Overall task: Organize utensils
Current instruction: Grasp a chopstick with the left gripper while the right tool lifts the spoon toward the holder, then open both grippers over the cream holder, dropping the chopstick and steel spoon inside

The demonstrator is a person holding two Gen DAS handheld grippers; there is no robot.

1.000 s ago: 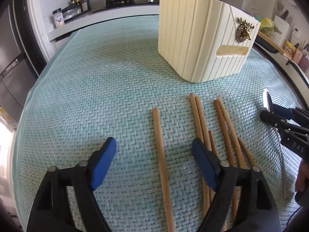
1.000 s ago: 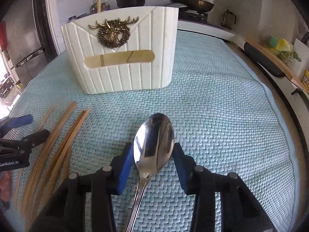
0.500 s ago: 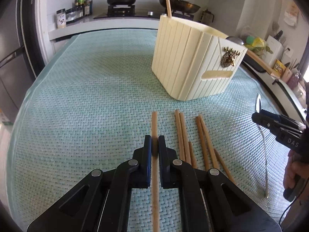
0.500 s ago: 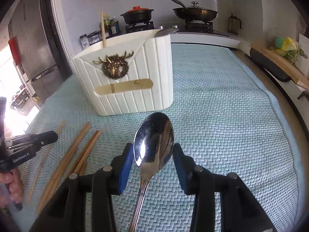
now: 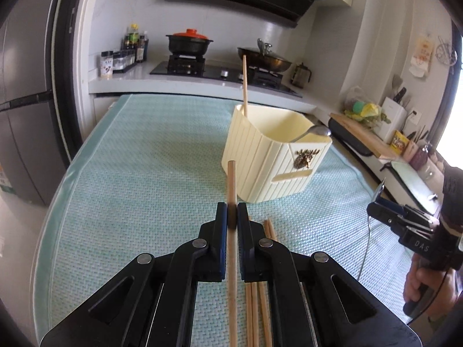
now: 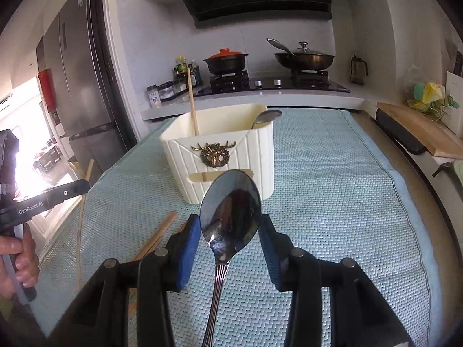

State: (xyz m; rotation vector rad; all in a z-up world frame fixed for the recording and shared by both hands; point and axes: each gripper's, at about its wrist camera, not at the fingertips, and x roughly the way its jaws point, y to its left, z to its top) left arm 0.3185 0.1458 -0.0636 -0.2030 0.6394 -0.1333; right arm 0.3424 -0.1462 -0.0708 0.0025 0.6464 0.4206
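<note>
Chopstick (image 5: 231,185) is clamped between the left gripper (image 5: 231,215) pads, raised over the teal woven mat (image 5: 144,179). Right gripper (image 6: 230,225) grips a steel spoon (image 6: 230,214) by its bowl. Ahead stands the cream utensil holder (image 6: 231,156); loose chopsticks (image 5: 267,228) lie below.

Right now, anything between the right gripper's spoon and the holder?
Nothing. In the right wrist view only bare mat shows between the held spoon and the holder; the loose chopsticks lie off to the left.
</note>
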